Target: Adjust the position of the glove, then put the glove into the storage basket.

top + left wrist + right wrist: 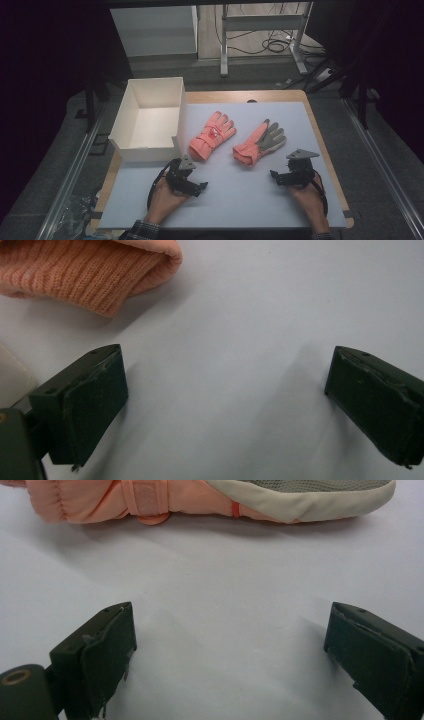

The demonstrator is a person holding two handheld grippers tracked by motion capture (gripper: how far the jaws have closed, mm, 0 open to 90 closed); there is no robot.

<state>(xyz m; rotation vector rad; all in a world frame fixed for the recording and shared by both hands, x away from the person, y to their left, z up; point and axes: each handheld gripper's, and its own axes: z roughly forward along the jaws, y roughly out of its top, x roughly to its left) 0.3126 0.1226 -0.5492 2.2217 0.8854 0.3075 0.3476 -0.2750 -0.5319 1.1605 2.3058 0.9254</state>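
Two salmon-pink gloves lie on the pale mat. The left glove (211, 135) shows its back; its ribbed knit cuff (85, 275) fills the top left of the left gripper view. The right glove (259, 142) lies palm up with a grey palm (300, 486); its pink side (100, 500) runs along the top of the right gripper view. My left gripper (192, 184) sits just below the left glove's cuff, open and holding nothing (225, 400). My right gripper (280, 177) rests below and right of the right glove, open with only mat between its jaws (230, 655).
An open white box (150, 120) stands at the table's left, close to the left glove and left gripper. The pale mat (235, 200) covers a wooden table (320, 145). Dark floor, a metal frame and cables lie beyond the far edge.
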